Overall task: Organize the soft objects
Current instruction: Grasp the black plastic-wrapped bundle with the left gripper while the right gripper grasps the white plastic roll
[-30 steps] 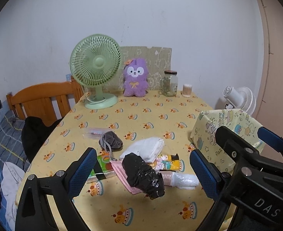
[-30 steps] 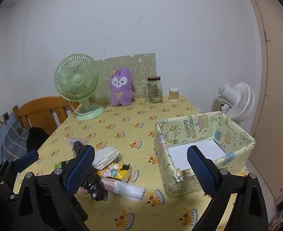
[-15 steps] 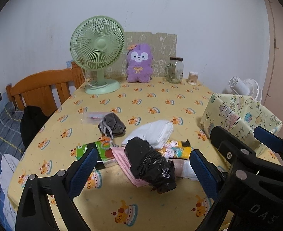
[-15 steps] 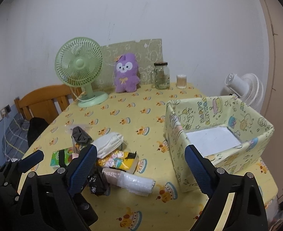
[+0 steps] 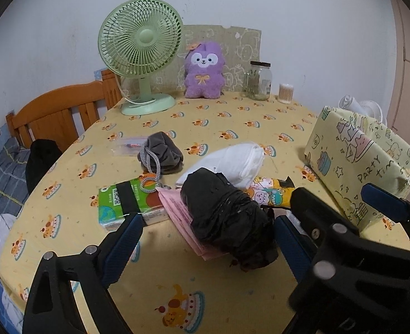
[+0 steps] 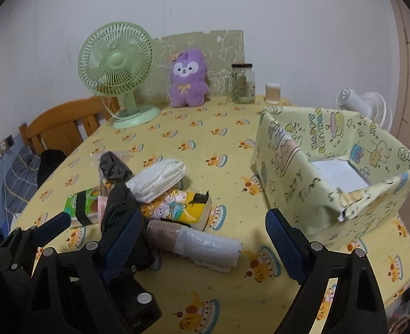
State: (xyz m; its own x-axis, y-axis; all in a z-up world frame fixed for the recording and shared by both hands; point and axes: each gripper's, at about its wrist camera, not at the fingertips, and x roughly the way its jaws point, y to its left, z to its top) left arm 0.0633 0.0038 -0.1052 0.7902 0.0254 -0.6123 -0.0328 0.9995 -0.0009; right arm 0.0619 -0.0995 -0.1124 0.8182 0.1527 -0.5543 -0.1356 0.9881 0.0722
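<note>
A pile of soft things lies on the yellow tablecloth: a black plastic bag roll (image 5: pixel 227 217) on a pink packet (image 5: pixel 177 208), a white folded cloth (image 5: pixel 230 164), a green tissue pack (image 5: pixel 124 206), a grey drawstring pouch (image 5: pixel 160 153), a cartoon tissue pack (image 6: pixel 177 208) and a clear bag roll (image 6: pixel 196 242). My left gripper (image 5: pixel 207 247) is open, its fingers on either side of the black roll's near end. My right gripper (image 6: pixel 205 239) is open, just above the clear roll. A paper-wrapped open box (image 6: pixel 336 167) stands at the right.
At the table's far edge stand a green fan (image 5: pixel 141 55), a purple plush (image 5: pixel 205 69), a glass jar (image 5: pixel 258 80) and a cotton swab cup (image 5: pixel 285 93). A wooden chair (image 5: pixel 57 114) is at the left, a white fan (image 6: pixel 366 108) behind the box.
Both grippers have come down and forward toward the pile. The left one now flanks the black roll; the right one is close over the clear roll. Nothing on the table has moved.
</note>
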